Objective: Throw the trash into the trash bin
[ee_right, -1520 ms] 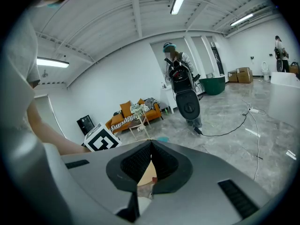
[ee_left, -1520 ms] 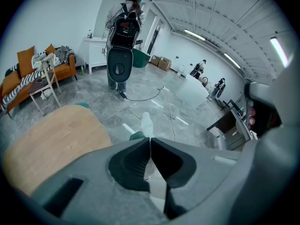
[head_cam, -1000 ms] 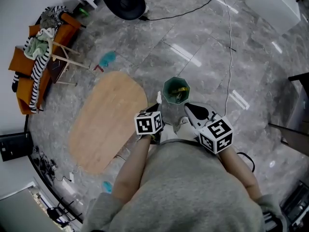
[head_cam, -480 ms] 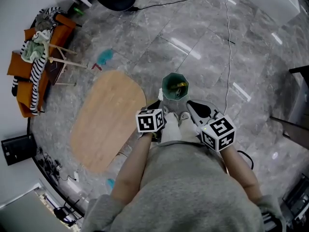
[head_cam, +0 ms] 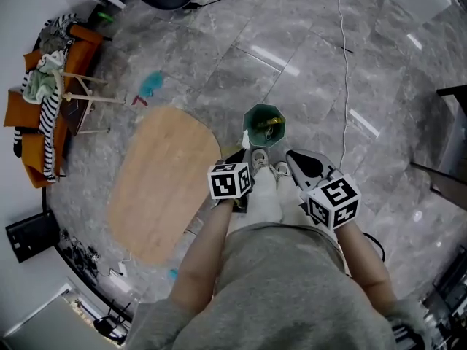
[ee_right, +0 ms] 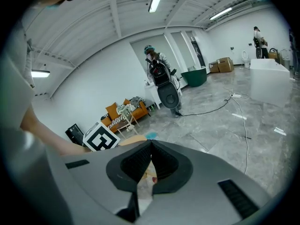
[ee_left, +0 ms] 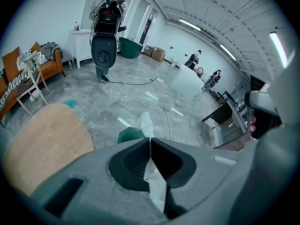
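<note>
My left claw [ee_left: 150, 138] is pressed together on a white crumpled paper scrap [ee_left: 146, 124]; my right claw [ee_right: 151, 143] pinches a pale printed wrapper [ee_right: 145, 182], its print too blurred to identify. The green plastic trash bin [head_cam: 255, 119] stands open on the grey marble floor [head_cam: 328, 71], just ahead of both claws and between their lines; the left claw is nearer, its scrap close beside the rim, seemingly not over the mouth; both loads need carrying forward and inward.
</note>
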A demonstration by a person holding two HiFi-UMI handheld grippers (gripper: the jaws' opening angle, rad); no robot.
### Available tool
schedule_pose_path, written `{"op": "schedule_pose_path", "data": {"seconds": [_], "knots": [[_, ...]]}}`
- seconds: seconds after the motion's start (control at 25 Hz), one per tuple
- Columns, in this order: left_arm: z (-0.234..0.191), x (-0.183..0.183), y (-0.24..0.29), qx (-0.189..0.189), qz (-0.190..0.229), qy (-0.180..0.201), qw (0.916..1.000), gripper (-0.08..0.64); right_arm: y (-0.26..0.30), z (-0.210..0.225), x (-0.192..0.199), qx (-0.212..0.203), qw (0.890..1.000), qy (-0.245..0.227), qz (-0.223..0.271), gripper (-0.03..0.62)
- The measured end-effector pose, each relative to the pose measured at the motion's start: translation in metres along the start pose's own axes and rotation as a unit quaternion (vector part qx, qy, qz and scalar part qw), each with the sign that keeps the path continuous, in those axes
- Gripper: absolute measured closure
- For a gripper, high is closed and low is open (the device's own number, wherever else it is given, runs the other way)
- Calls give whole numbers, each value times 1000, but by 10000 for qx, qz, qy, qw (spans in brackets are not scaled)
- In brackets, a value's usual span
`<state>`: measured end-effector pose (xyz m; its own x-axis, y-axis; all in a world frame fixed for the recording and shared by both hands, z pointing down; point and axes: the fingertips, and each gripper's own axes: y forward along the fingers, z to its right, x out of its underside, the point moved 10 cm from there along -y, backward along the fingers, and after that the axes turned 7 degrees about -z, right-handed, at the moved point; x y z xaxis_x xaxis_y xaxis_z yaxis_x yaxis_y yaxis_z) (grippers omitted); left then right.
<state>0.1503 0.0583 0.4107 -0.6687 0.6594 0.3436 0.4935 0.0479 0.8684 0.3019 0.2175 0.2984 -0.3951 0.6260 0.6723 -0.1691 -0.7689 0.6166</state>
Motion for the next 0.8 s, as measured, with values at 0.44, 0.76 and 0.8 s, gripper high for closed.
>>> {"op": "schedule_pose_path", "data": {"seconds": [0.44, 0.76, 0.8], "knots": [[-29, -18, 43, 232, -219, 145, 9994, 538, 35, 8, 10, 266, 9991, 299, -162, 584], [-42, -19, 79, 361, -397, 194, 9984, 538, 55, 18, 27, 419, 9972, 560, -267, 583], [-43, -19, 84, 378, -413, 218, 9982, 538, 58, 20, 29, 434, 9969, 592, -281, 584]]}}
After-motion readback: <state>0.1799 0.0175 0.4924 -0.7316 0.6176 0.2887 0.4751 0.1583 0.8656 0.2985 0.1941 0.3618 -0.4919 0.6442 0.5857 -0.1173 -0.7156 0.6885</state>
